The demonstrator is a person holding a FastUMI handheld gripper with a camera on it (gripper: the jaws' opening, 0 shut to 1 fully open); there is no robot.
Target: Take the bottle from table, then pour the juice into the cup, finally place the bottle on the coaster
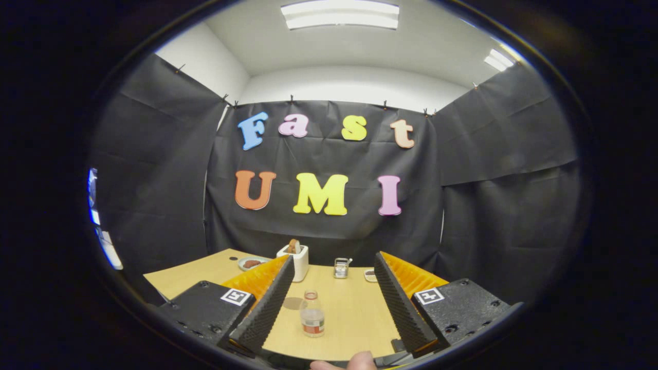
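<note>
Standing upright on the light wooden counter (354, 313), the small clear plastic bottle (312, 314) sits between the spread-apart fingers of the hand-held gripper (333, 298), untouched.

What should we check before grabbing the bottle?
1. Hand-held gripper open: ok, its fingers are spread wide with nothing in them.
2. Bottle upright: ok, it stands on the table.
3. Bottle lined up: ok, it sits between the fingers, nearer the left one, touching neither.
4. Cap off for pouring: cannot tell.
5. Coaster free: ok, the round brown disc just behind and left of the bottle has nothing on it.
6. Cup ready: cannot tell; the glass farther back may be it.
</note>
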